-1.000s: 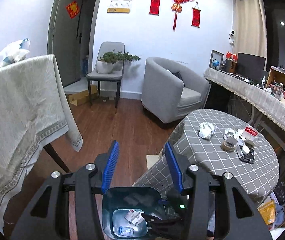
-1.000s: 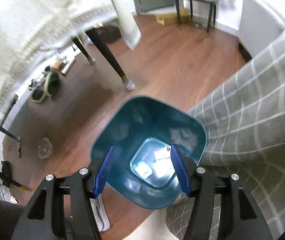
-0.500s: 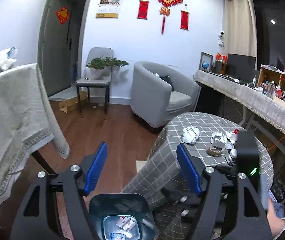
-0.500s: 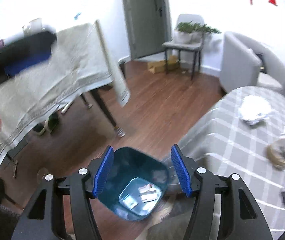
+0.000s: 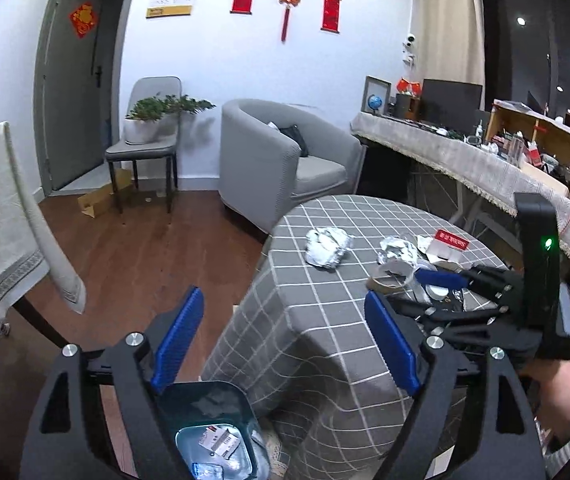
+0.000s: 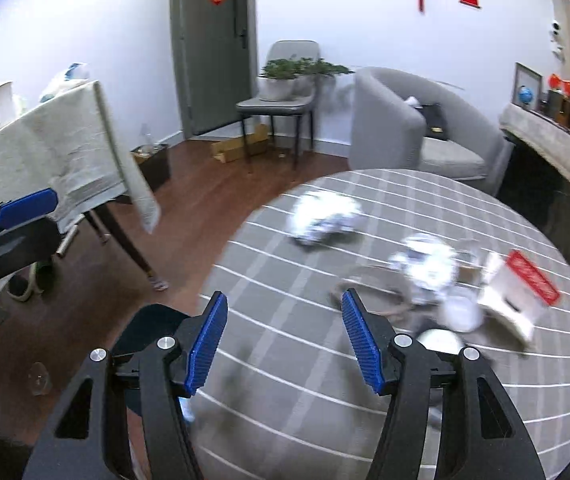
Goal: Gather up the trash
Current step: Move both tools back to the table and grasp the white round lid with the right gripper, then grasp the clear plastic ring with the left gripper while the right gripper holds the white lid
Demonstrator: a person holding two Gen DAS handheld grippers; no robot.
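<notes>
The left gripper point(image 5: 285, 344) is spread wide, its jaws having just been opening, nothing between the blue pads, and it angles downward over the near edge of the round checked table point(image 5: 325, 320). Directly beneath it, by its left finger, sits the teal bin point(image 5: 209, 412), mouth up, scraps inside. Ahead of both grippers lies a crumpled foil wad point(image 5: 328, 246), its long axis running roughly across the view, and right of that a second foil ball point(image 5: 399, 249) beside a tape roll point(image 5: 389, 280). The right gripper point(image 6: 284, 336) hovers above the tabletop, jaws parted and empty, tilted down; motion blur makes the clutter's exact layout unclear. A white box with a red label point(image 6: 519, 292) lies to its right.
</notes>
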